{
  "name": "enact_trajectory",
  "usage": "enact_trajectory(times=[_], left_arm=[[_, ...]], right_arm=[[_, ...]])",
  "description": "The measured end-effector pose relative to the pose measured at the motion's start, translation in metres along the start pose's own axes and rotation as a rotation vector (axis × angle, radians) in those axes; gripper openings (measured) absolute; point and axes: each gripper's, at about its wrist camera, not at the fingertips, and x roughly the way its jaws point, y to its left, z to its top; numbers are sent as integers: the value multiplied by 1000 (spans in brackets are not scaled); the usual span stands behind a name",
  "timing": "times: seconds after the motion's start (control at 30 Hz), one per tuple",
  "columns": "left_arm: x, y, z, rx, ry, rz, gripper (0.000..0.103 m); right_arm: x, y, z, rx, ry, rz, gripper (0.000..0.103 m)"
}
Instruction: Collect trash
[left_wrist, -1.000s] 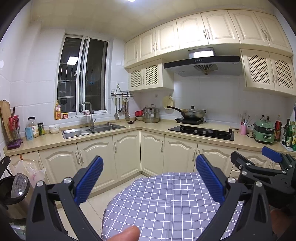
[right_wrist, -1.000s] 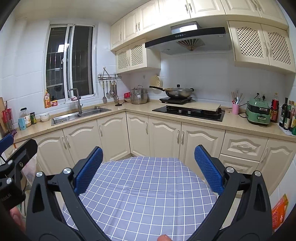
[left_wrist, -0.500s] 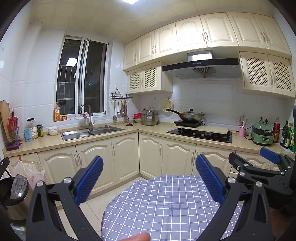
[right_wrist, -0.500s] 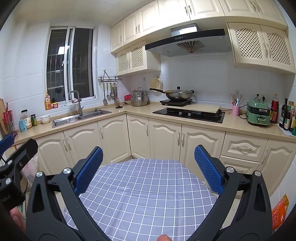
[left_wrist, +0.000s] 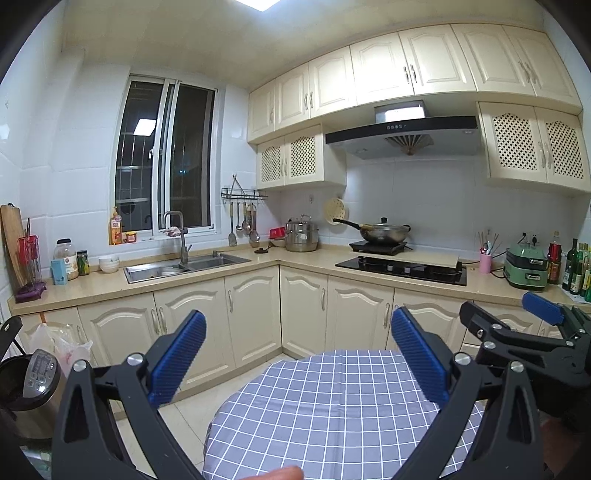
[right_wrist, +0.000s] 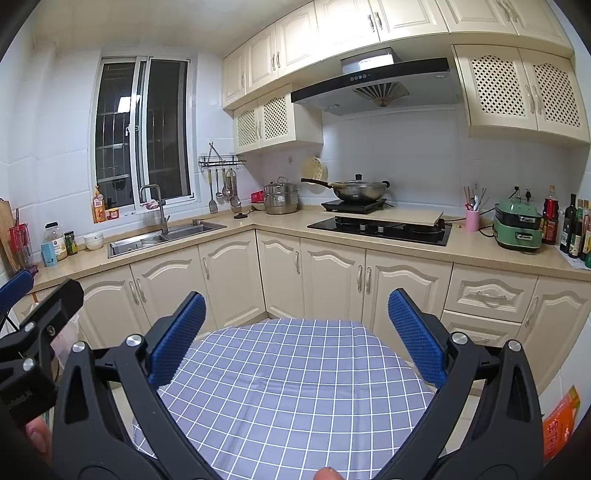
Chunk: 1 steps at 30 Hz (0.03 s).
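Cream L-shaped kitchen ahead of you: steel sink (left_wrist: 184, 264) far left under the window, black hob (left_wrist: 402, 266) and lidded steel wok (left_wrist: 384, 232) far right. Round table with blue-and-white checked cloth (right_wrist: 295, 384) sits near, under both tools. Your left gripper (left_wrist: 299, 354) and right gripper (right_wrist: 295, 332) both have jaws wide apart, holding nothing, above the cloth. Orange packet (right_wrist: 561, 424) lies on the floor near right; white plastic bag (left_wrist: 62, 343) hangs near left.
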Motion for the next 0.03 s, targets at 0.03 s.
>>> enact_trajectory(times=[0.03], left_arm=[[1,-1,-1,0,2,2,98]], right_arm=[[0,0,0,1,1,1,97]])
